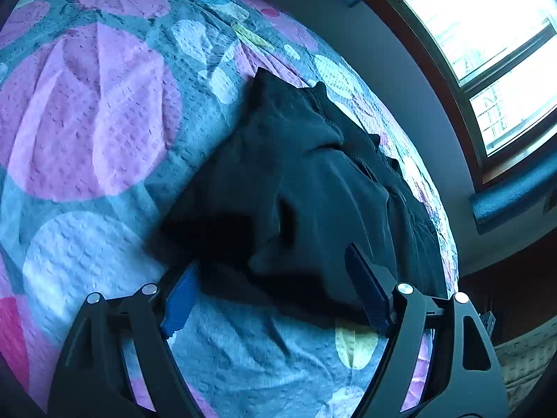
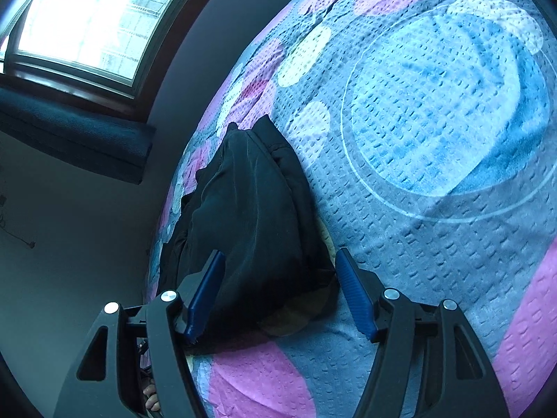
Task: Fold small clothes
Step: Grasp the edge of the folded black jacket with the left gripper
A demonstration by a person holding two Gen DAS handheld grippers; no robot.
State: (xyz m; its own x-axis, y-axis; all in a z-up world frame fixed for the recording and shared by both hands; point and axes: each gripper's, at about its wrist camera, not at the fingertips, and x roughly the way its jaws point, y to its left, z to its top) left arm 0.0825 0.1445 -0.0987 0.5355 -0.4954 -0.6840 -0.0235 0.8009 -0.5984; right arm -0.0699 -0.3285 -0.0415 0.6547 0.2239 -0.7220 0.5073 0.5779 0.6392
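Nearest me, my left gripper [image 1: 275,296] and right gripper [image 2: 278,292] both stand released, blue pads spread to either side of the near edge of the dark garment [image 1: 306,181] without pressing on it, so I judge I'm between folds or lining up a fresh pinch. Next I'd need each pair of pads to close on one layer at that near hem. The garment lies bunched along the edge of the patterned bedspread [image 1: 97,111], running away toward the window [image 1: 487,35]; its black folds hide seams and shape, so I can't tell what it is.
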